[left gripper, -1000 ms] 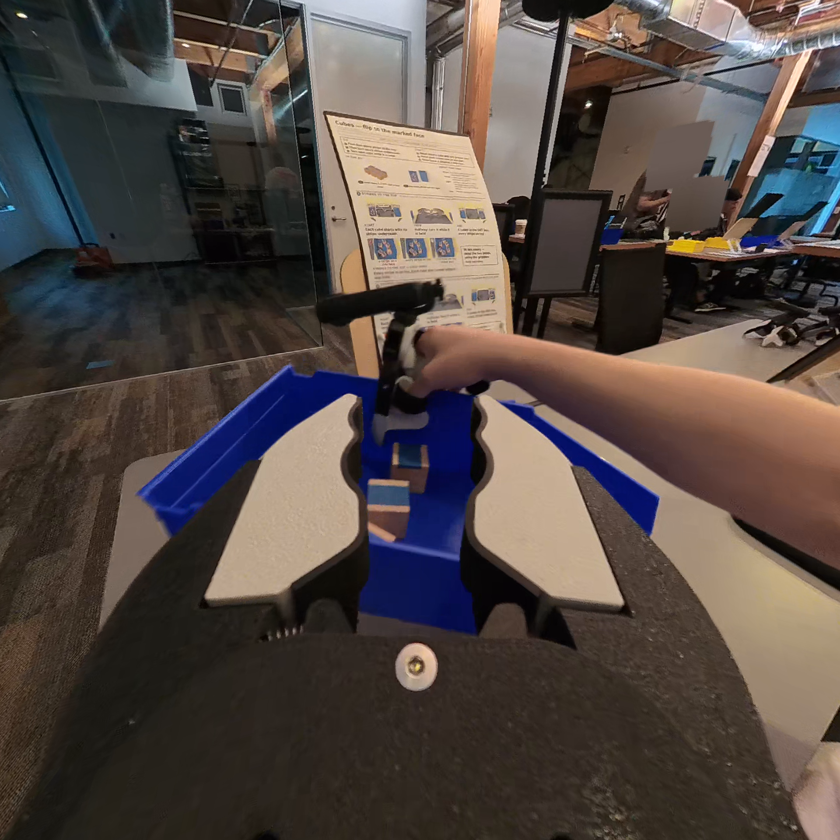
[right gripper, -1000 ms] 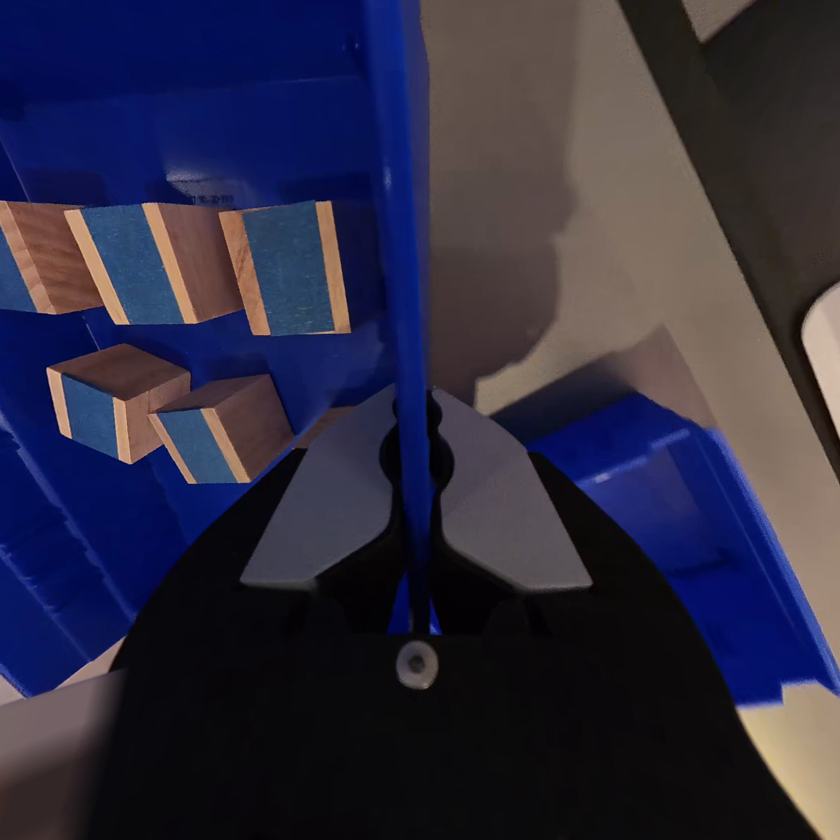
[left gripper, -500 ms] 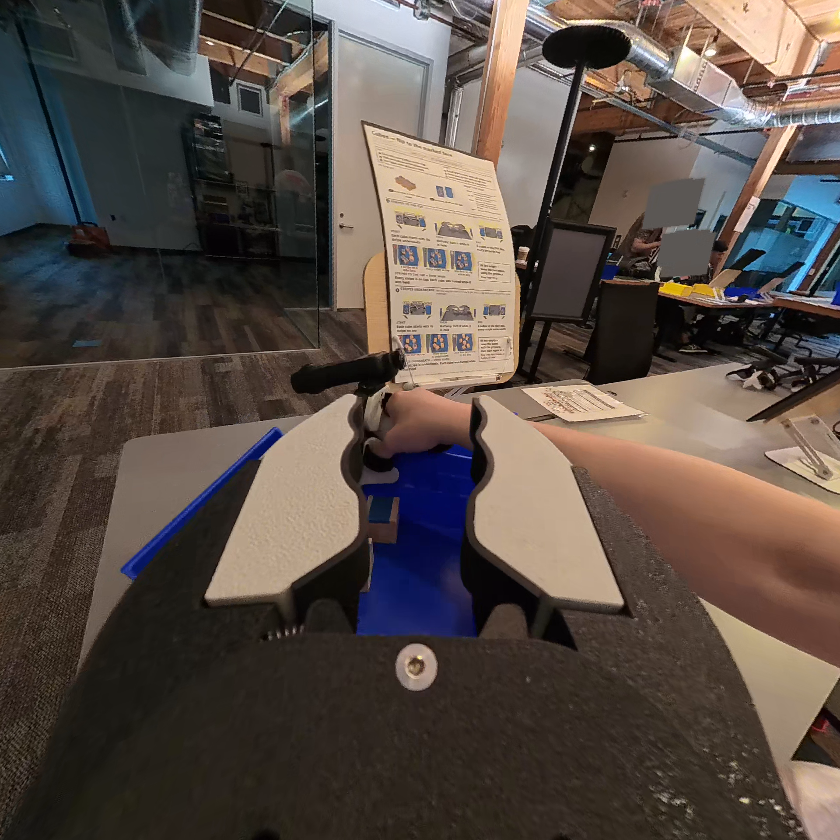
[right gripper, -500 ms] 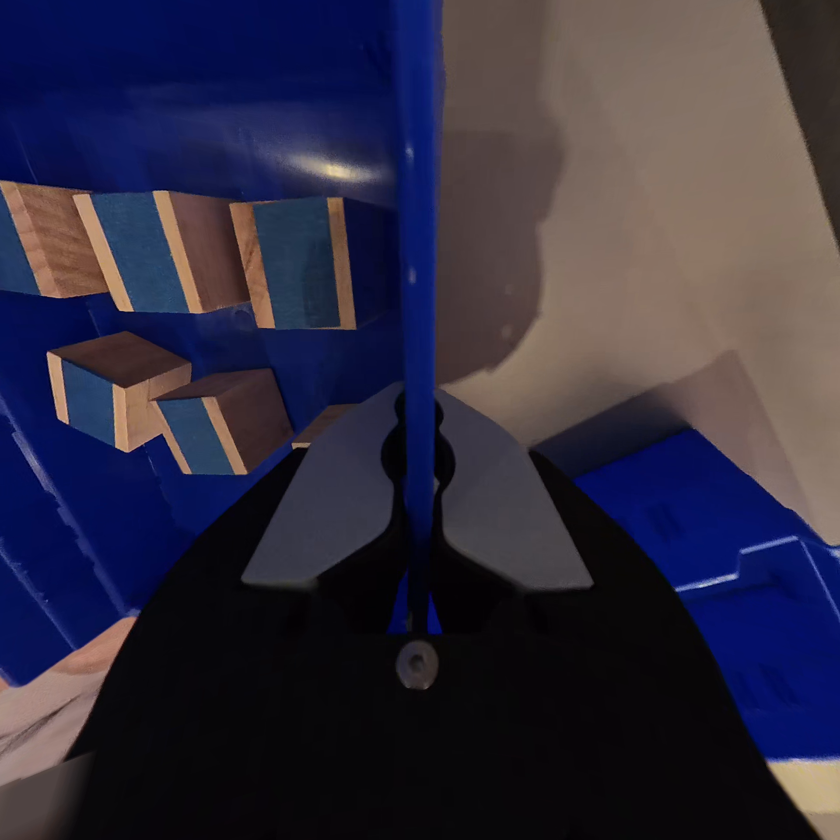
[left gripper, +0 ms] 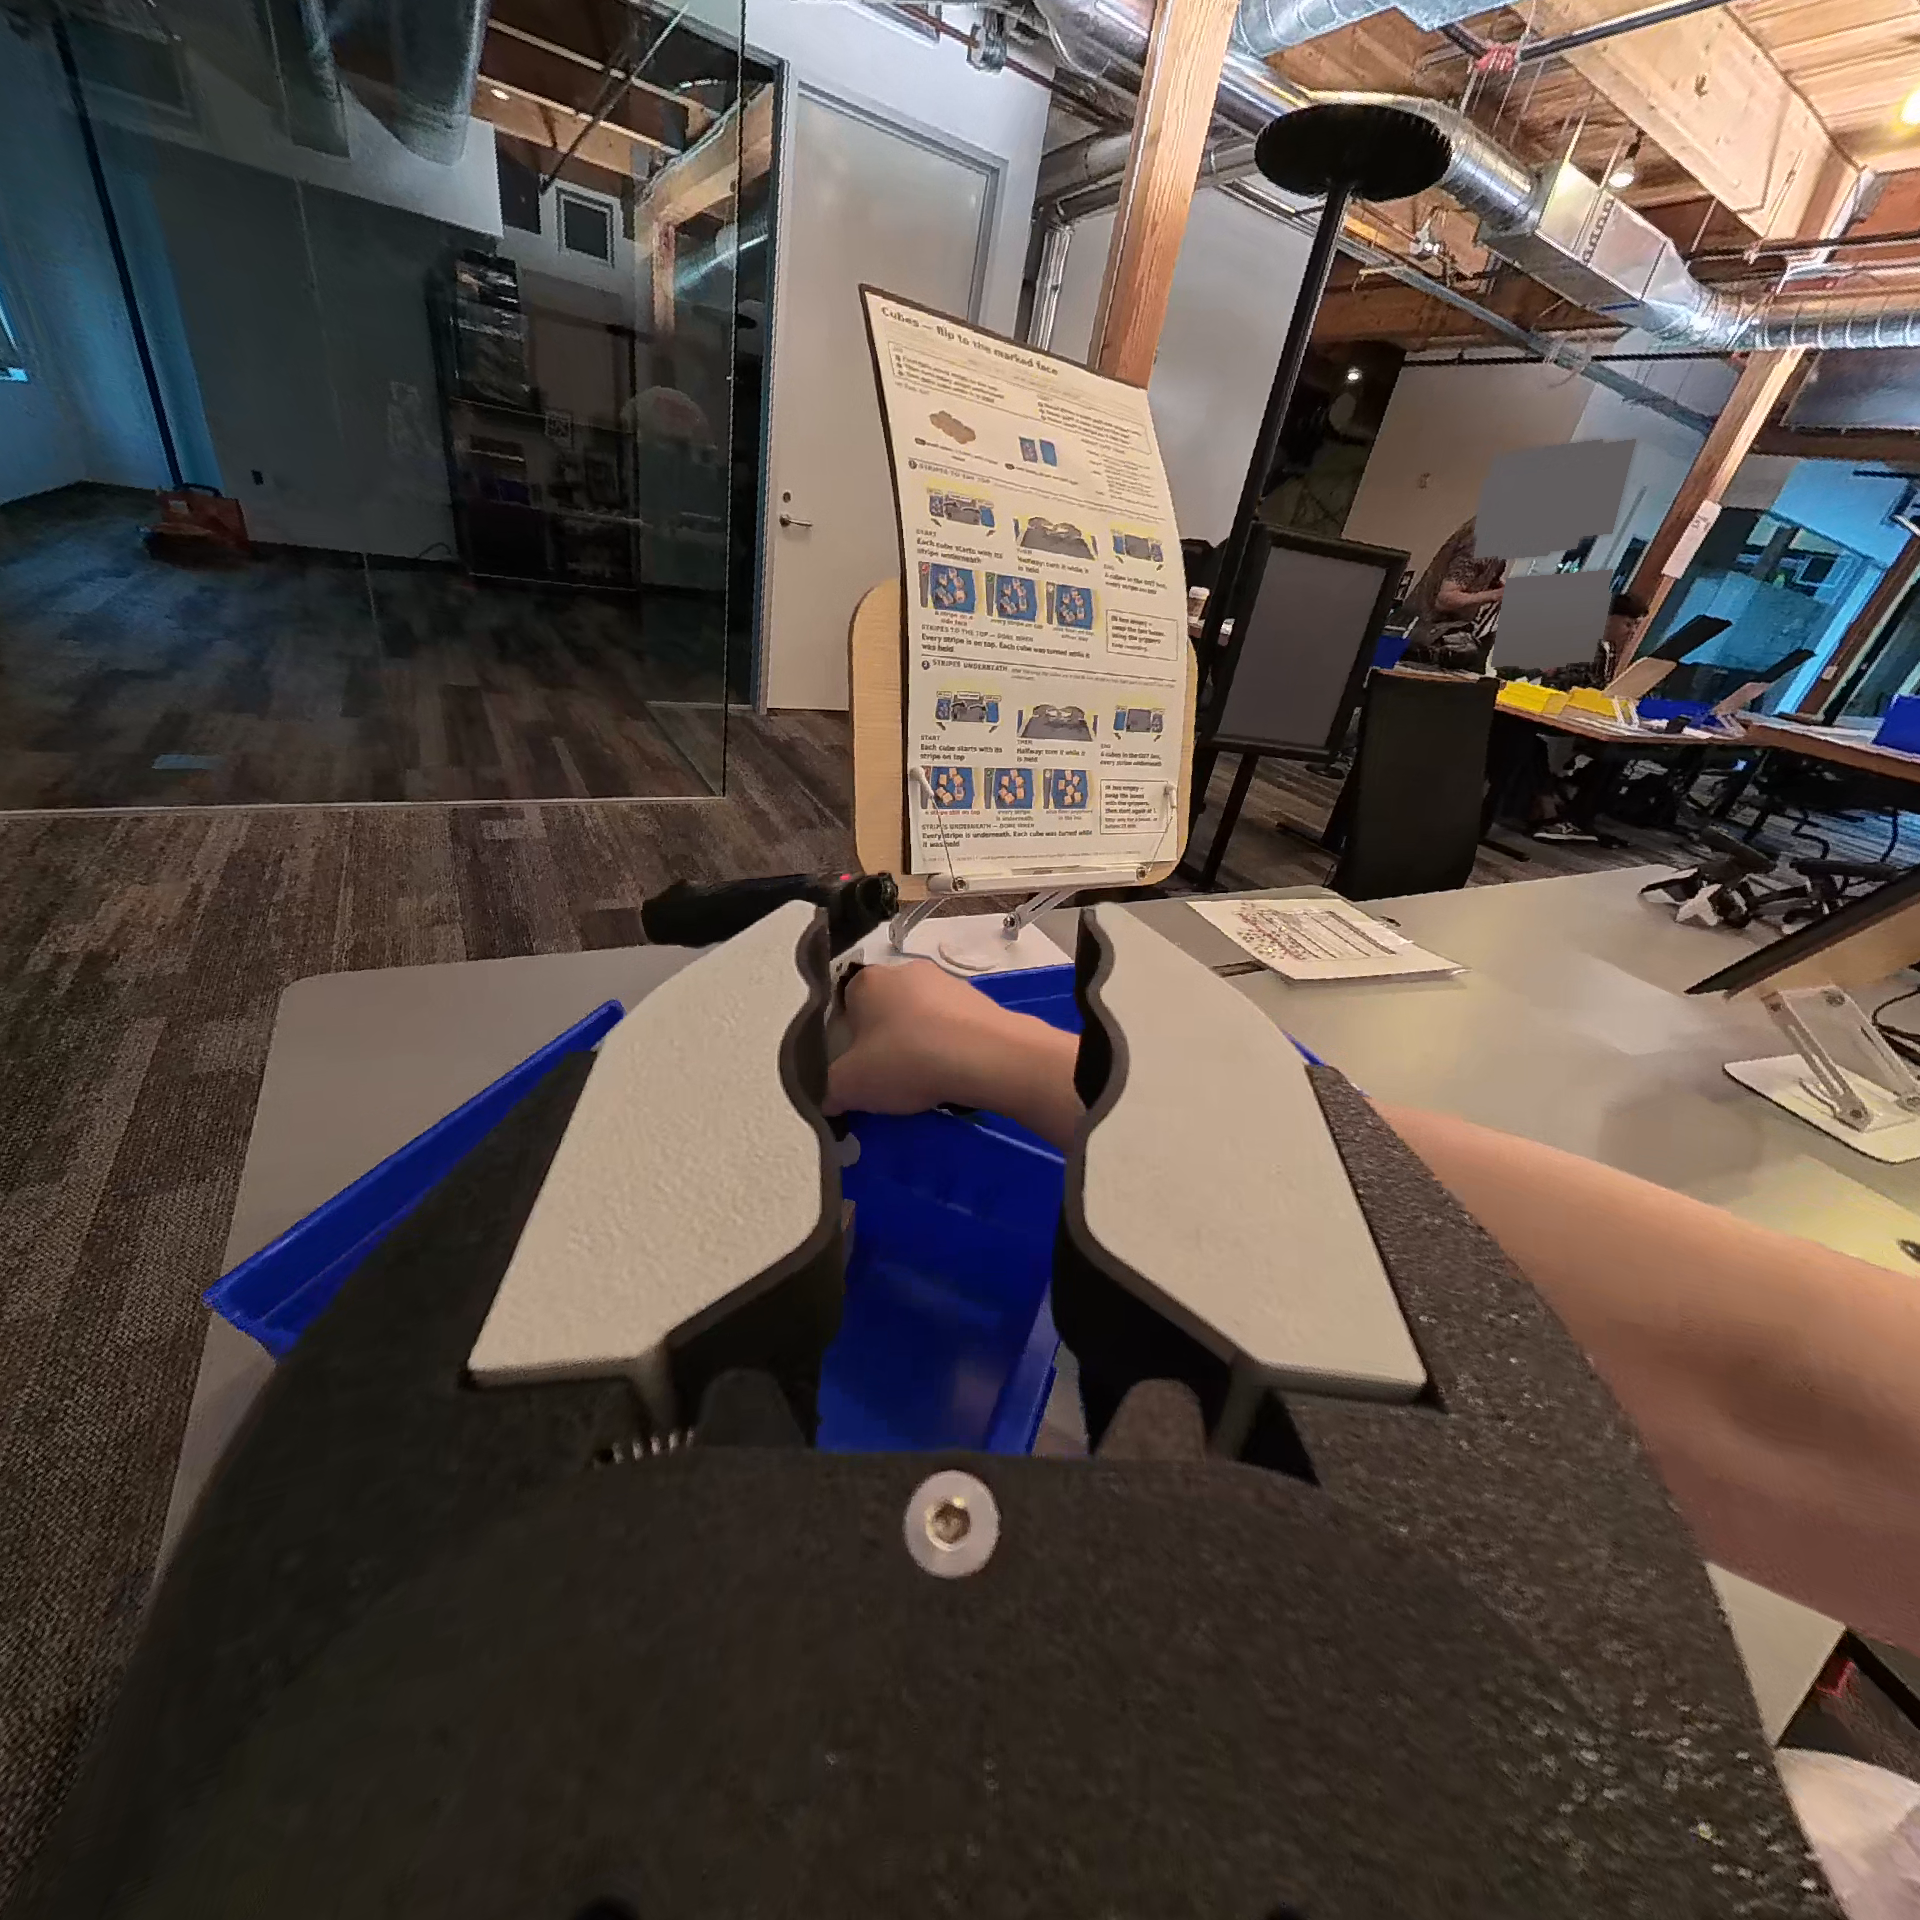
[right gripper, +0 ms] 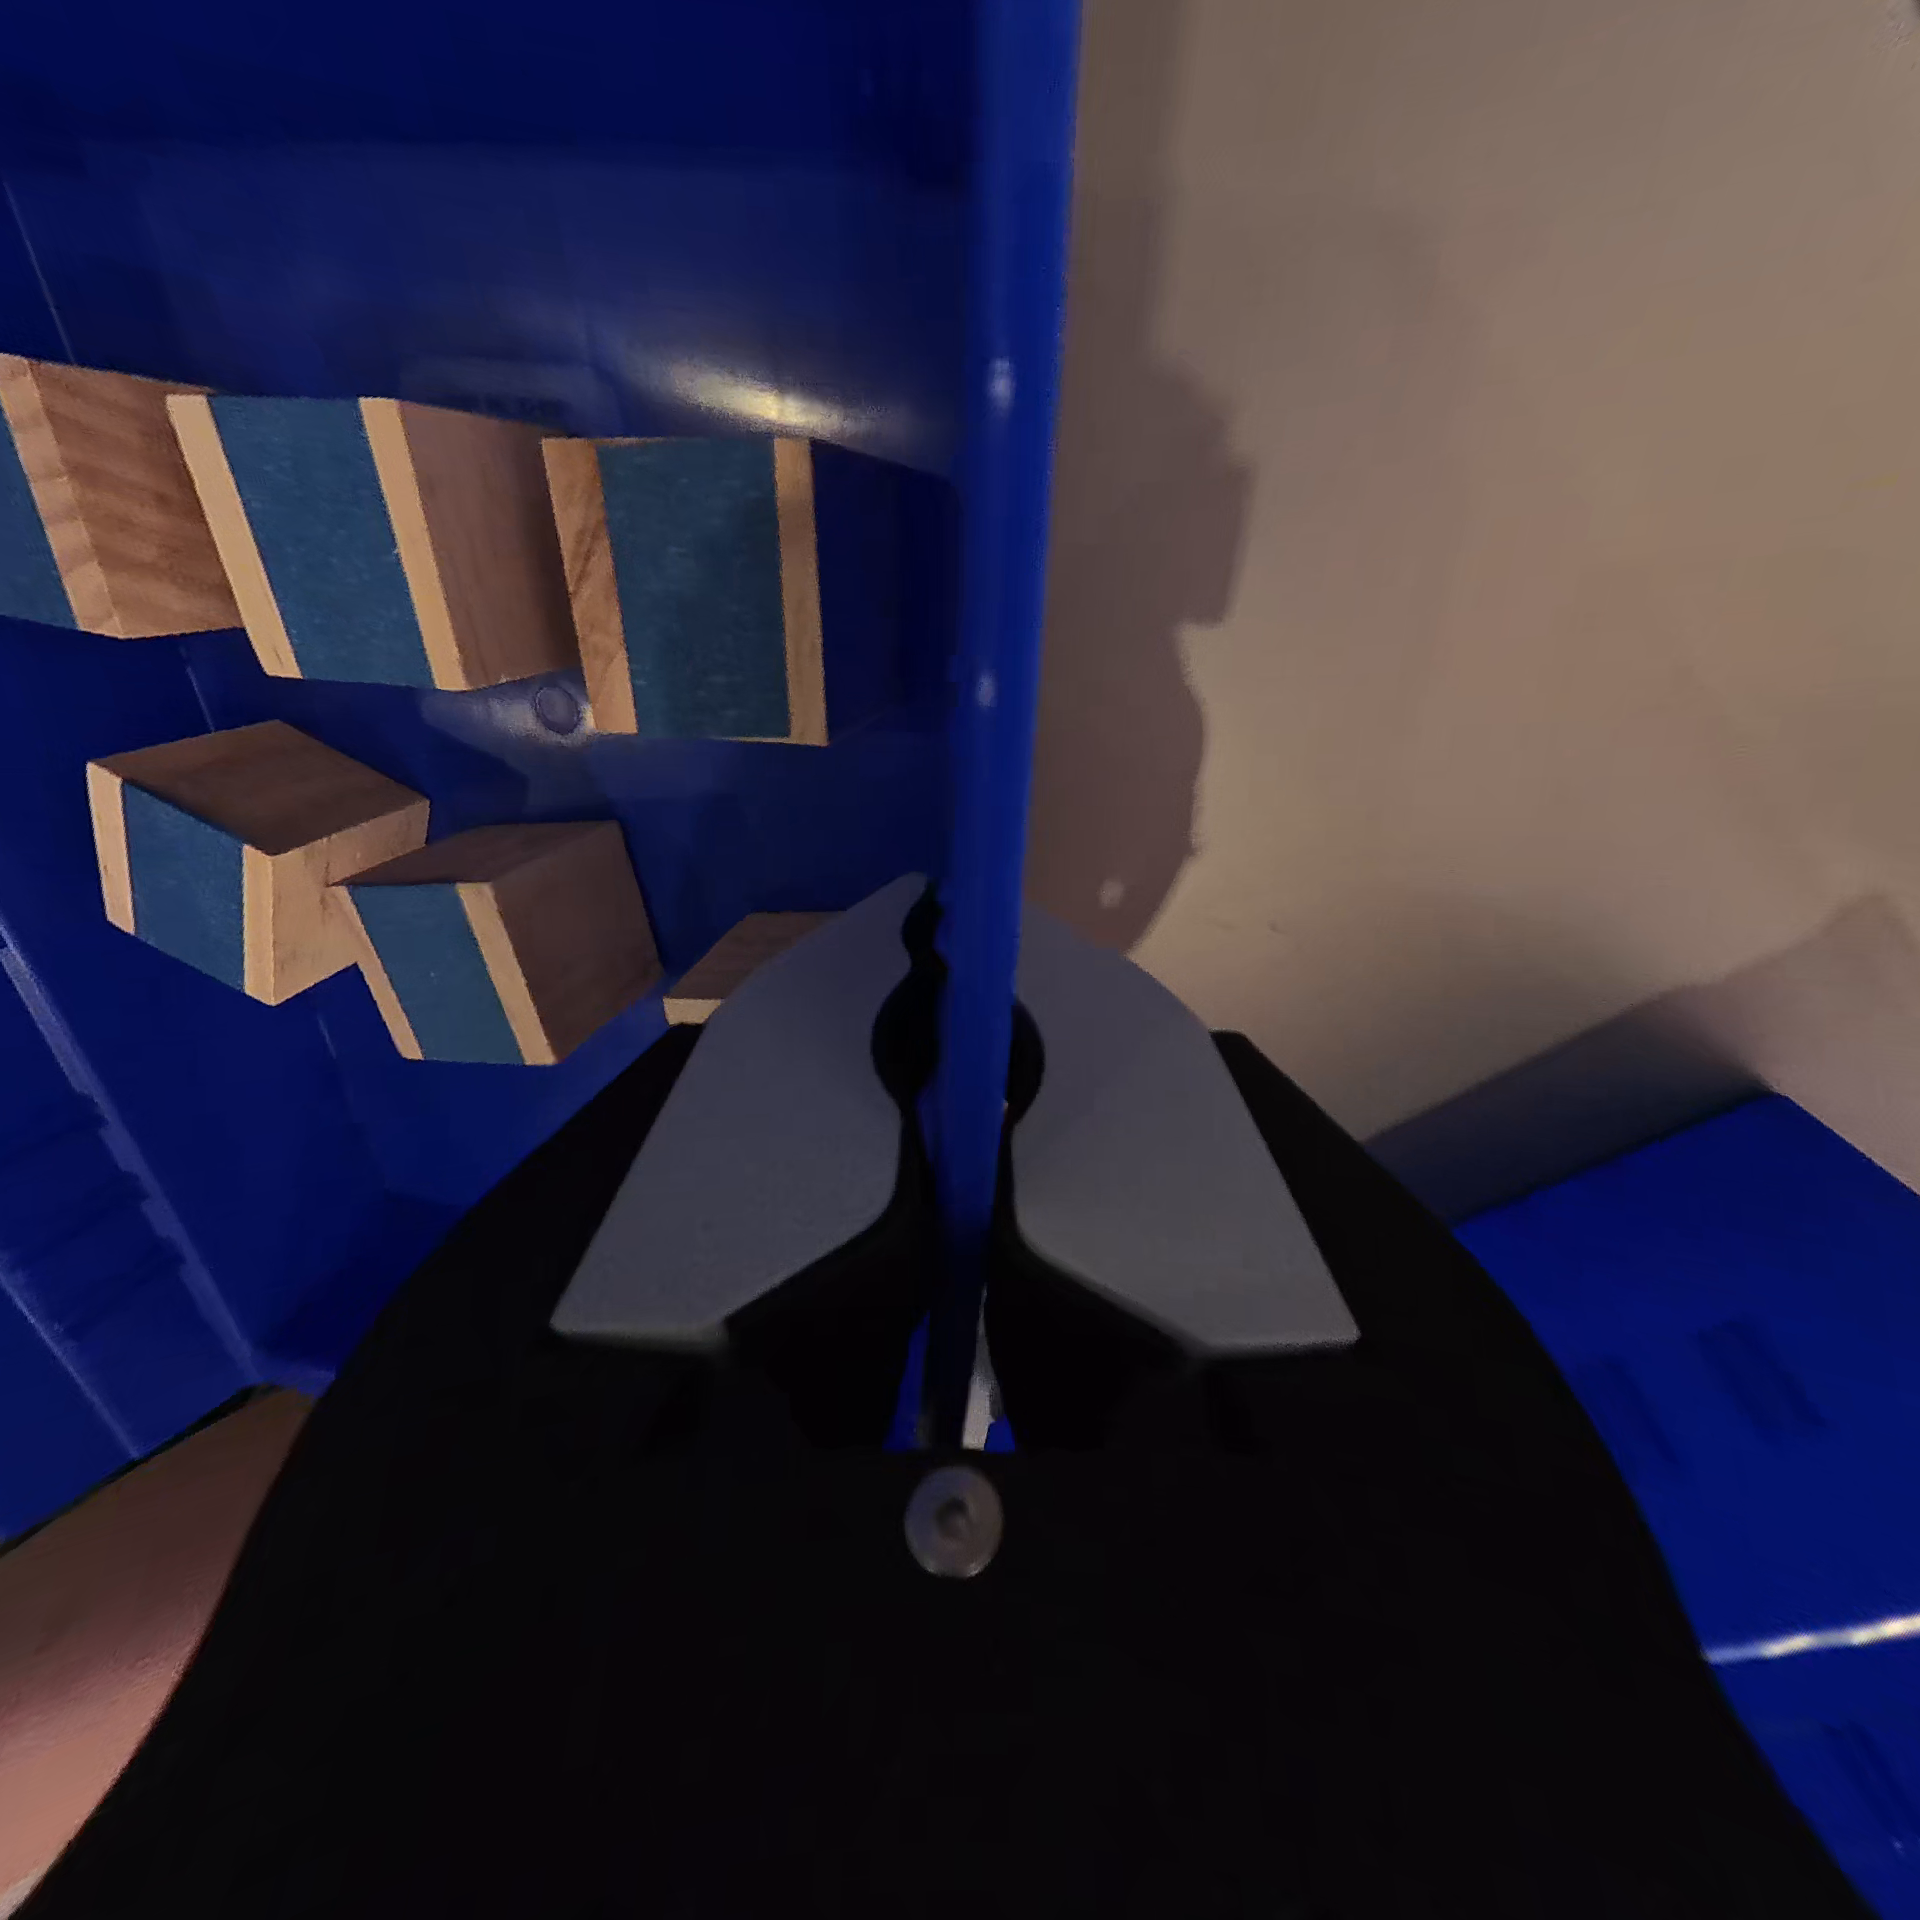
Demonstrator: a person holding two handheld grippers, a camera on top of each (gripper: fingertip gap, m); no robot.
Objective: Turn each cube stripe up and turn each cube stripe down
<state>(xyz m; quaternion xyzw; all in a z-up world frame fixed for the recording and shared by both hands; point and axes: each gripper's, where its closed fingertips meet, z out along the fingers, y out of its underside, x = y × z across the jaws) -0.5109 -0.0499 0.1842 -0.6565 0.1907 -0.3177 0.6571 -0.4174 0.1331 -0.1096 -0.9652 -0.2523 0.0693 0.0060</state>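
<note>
An open office with wooden beams, bare ducts and a glass wall fills the top of the left wrist view; below it a grey table (left gripper: 1538, 1049) carries a blue bin (left gripper: 416, 1174) at centre frame. Behind the bin, in the upper middle, a printed sheet (left gripper: 1039, 623) leans on a wooden stand, and a second paper (left gripper: 1320, 935) lies flat to the right of it. The left gripper (left gripper: 951, 1029) hangs above the near end of the bin with its jaws wide apart, holding nothing. Between its fingers a hand (left gripper: 925, 1049) shows at the far end of the bin, its forearm reaching in from the right edge of the frame.

In the right wrist view the right gripper (right gripper: 971, 935) is clamped on the bin's thin blue wall (right gripper: 1013, 520) — the wall runs straight up the middle of the frame between the two closed fingers. Left of that wall, inside the bin, lie the wooden cubes (right gripper: 696, 592), each with a blue stripe facing the camera: three in a row at upper left, two touching corner to corner below them, and one more mostly hidden behind the left finger. At lower right sits another blue bin (right gripper: 1714, 1299) — on the pale table
</note>
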